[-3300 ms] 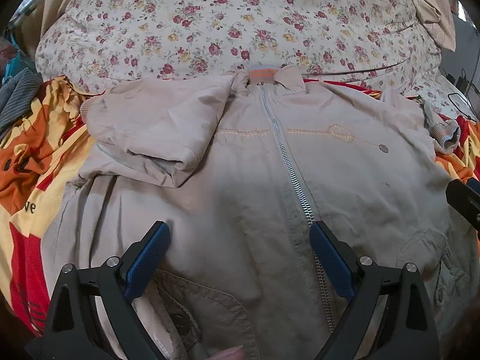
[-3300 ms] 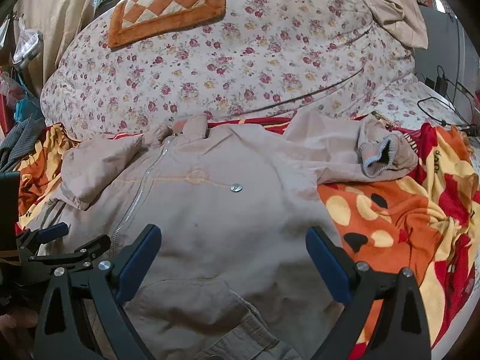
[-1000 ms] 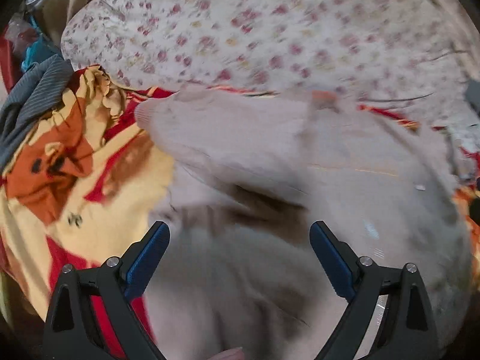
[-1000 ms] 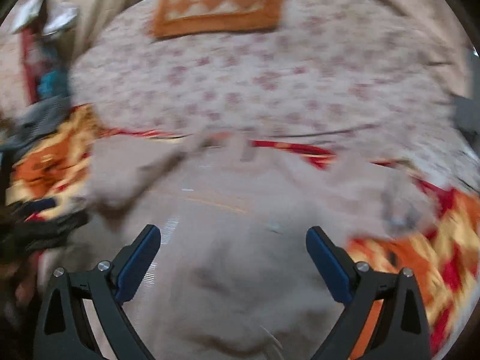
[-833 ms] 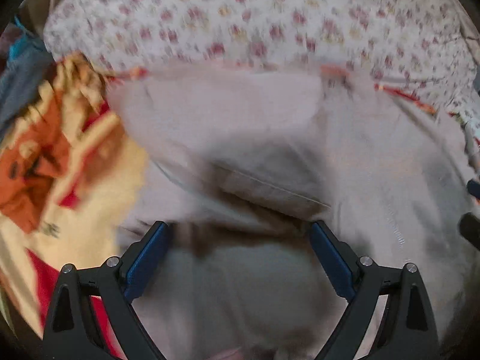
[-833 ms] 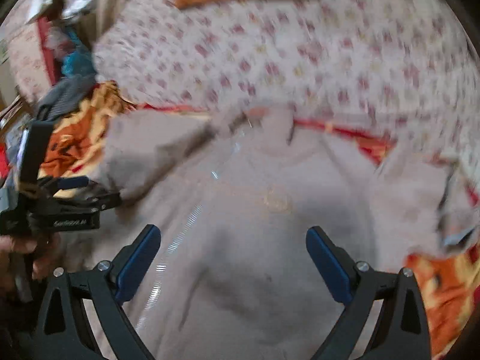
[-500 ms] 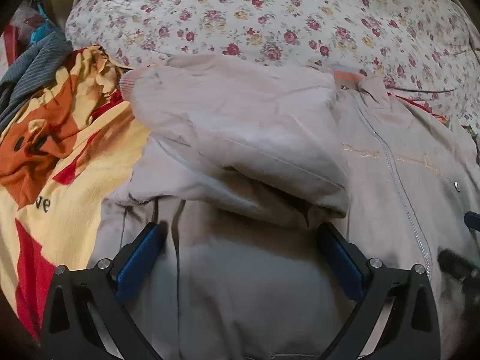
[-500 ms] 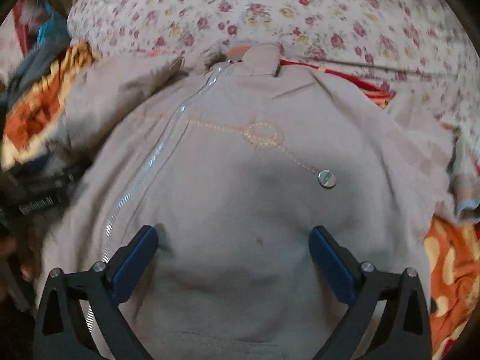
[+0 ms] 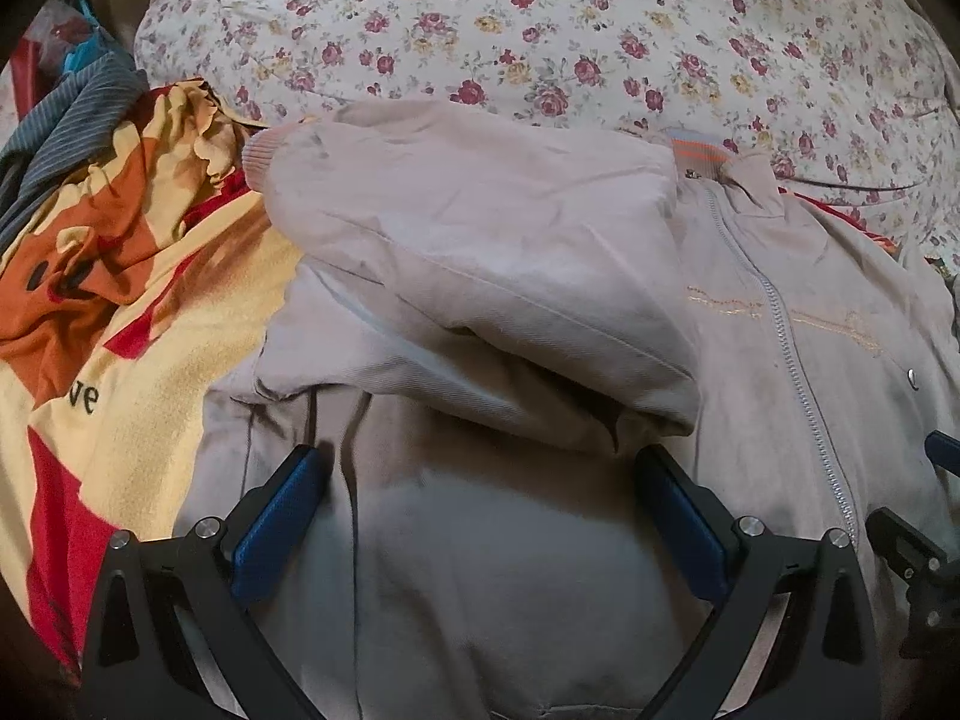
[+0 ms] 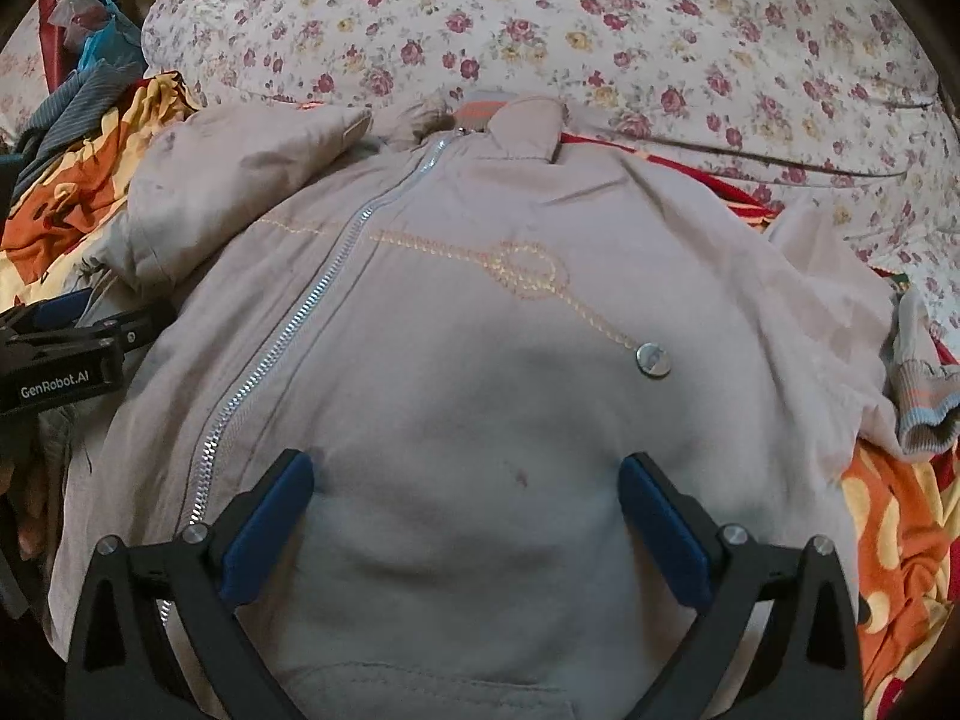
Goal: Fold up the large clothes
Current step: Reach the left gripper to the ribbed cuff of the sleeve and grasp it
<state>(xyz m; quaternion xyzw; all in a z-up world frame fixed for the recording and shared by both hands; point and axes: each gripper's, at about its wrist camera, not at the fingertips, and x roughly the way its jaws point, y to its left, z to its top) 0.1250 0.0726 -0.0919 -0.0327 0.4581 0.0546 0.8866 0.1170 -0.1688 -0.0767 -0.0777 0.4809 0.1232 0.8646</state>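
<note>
Big rose-print quilt (image 9: 540, 30) was heaped at the back, orange-and-yellow cartoon blanket (image 9: 120, 276) spread underneath, striped grey cloth (image 9: 66, 114) off left.

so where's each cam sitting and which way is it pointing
Left wrist: on the left gripper, jaws open, angled down at the beige jacket's folded sleeve; the right gripper's edge shows at far right.
Right wrist: on the right gripper, jaws open, angled down at the jacket's chest and snap button; the left gripper shows at left.
Shared: jacket, zipper, floral quilt.
</note>
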